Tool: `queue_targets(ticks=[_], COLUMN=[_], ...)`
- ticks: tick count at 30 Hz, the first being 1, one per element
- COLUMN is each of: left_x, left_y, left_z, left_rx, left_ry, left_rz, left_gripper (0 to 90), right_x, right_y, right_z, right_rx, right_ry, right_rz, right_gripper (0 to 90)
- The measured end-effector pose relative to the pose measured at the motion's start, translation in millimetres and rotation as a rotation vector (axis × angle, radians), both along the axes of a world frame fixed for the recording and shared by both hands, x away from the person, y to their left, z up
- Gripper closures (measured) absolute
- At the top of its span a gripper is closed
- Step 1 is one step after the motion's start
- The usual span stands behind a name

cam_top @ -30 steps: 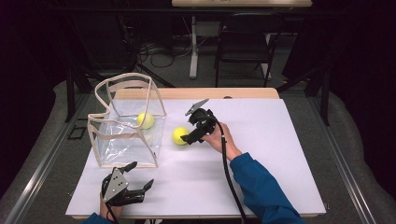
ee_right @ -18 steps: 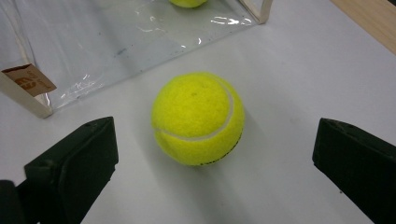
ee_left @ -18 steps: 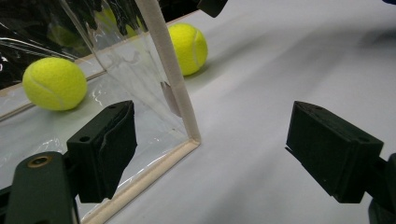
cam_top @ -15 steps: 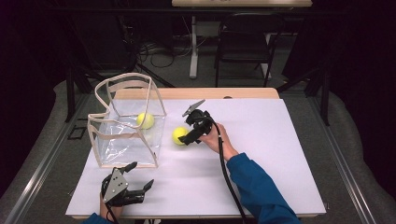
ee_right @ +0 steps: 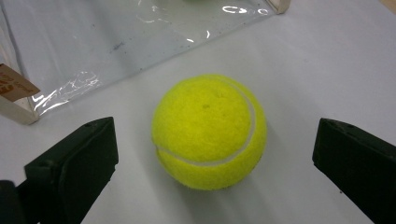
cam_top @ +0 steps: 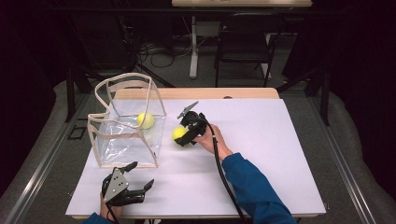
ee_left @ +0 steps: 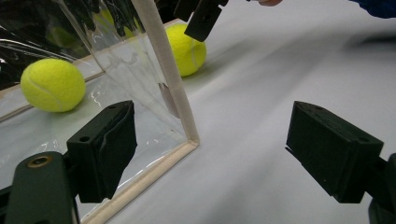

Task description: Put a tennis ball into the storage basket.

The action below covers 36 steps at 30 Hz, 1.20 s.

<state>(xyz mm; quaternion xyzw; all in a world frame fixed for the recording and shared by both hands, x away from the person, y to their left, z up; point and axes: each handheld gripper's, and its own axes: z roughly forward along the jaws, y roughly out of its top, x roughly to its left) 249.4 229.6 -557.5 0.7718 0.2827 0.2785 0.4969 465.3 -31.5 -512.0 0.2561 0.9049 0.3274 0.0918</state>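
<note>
A yellow tennis ball (ee_right: 209, 131) lies on the white surface (cam_top: 261, 154), just beside the clear plastic bag (cam_top: 126, 123) with cream trim. The right claw (cam_top: 184, 136) hangs over it with its jaws spread wide, one on each side of the ball and neither touching it. A second tennis ball (cam_top: 145, 120) sits inside the bag. The left claw (cam_top: 135, 184) rests low at the near edge of the surface, jaws apart and holding nothing, facing the bag's near corner.
</note>
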Motion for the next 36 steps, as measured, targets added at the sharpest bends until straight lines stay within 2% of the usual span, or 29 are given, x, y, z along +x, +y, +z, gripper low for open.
queue_targets(ticks=[10, 23, 26, 29, 31, 36], left_x=[-0.9, -0.5, -1.1, -1.6, -1.0, -1.1], left_y=[0.2, 0.5, 0.7, 0.5, 0.7, 0.9], left_z=[0.7, 0.3, 0.7, 1.0, 0.9, 0.7], left_rx=[0.001, 0.001, 0.001, 0.001, 0.001, 0.0], left_ry=[-0.007, -0.003, -0.008, -0.008, -0.008, -0.007], left_rz=[-0.001, 0.001, -0.002, -0.002, -0.003, -0.002], left_gripper=[15.9, 15.9, 15.9, 15.9, 15.9, 15.9], right_x=[3.1, 4.1, 4.8, 3.7, 3.0, 4.9], right_y=[9.8, 15.1, 15.2, 16.3, 16.6, 14.3], right_z=[-12.3, -19.2, -20.9, -23.1, -23.3, -23.7], right_rx=[-0.017, -0.028, -0.029, -0.036, -0.038, -0.049], right_ry=[0.021, 0.035, 0.038, 0.037, 0.043, 0.027], right_rz=[0.005, 0.015, 0.015, 0.012, 0.003, -0.011], right_gripper=[0.0, 2.6, 6.3, 13.8, 14.9, 22.8])
